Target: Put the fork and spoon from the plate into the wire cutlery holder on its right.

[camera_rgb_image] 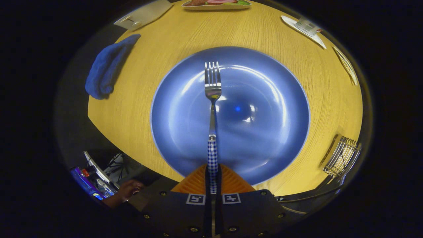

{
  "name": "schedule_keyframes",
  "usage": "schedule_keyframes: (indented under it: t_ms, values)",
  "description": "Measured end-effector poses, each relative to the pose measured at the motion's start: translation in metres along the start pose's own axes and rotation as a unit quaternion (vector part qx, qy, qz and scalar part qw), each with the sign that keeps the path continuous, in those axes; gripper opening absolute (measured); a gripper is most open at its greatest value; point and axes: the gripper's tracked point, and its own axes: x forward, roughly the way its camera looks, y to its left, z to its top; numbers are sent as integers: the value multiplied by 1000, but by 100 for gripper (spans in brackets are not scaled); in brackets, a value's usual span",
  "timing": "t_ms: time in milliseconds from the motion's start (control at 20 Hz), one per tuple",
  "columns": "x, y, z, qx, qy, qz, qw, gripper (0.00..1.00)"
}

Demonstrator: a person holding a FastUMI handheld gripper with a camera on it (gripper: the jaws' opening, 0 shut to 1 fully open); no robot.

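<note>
While our claw (213, 180) is clenched on the checked handle of the fork (212, 109), we see its tines reach out over the blue plate (264, 132) on the wooden tabletop (158, 56). We see the wire cutlery holder (342, 157) to the plate's right, well apart.
</note>
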Motion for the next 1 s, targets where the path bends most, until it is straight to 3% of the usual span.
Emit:
schedule_keyframes:
  t_ms: [100, 300, 700, 1000]
  values:
    - [-6, -2, -3, -13, 9, 3, 1000, 5]
    - [-43, -41, -23, -57, 21, -28, 998, 4]
    - [-109, -100, -73, -59, 31, -41, 997, 4]
    - [-165, -153, -145, -34, 47, -56, 997, 4]
